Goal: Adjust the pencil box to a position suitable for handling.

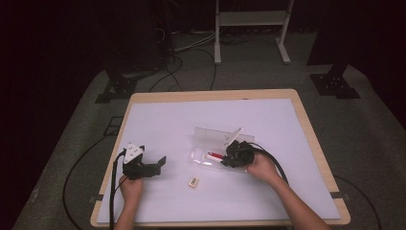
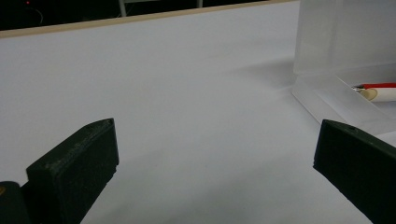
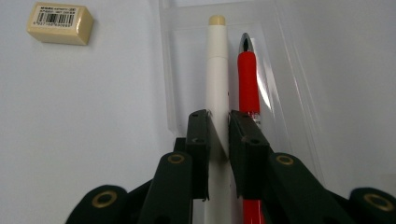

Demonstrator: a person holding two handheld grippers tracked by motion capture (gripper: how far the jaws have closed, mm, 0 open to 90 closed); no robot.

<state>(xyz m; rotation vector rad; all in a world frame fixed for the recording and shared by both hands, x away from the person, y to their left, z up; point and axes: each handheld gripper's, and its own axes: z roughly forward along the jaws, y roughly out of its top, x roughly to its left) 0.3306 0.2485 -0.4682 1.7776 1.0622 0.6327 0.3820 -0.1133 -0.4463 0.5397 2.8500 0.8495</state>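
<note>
A clear plastic pen case [image 1: 213, 136] lies open near the table's middle, its lid standing up. In its tray lie a white pen [image 3: 216, 70] and a red pen [image 3: 248, 74] side by side. My right gripper [image 3: 218, 126] is shut on the white pen, one jaw on each side of its barrel, with the red pen just beside the right jaw. In the high view the right gripper [image 1: 229, 155] sits over the case's near end. My left gripper [image 1: 155, 165] rests at the table's left, open and holding nothing; its jaws [image 2: 215, 154] face the case [image 2: 341, 37].
A small cream eraser [image 1: 193, 181] with a barcode label lies on the white mat in front of the case, also seen at the upper left of the right gripper view as the eraser [image 3: 59, 23]. Cables trail from both grippers off the table's near edge.
</note>
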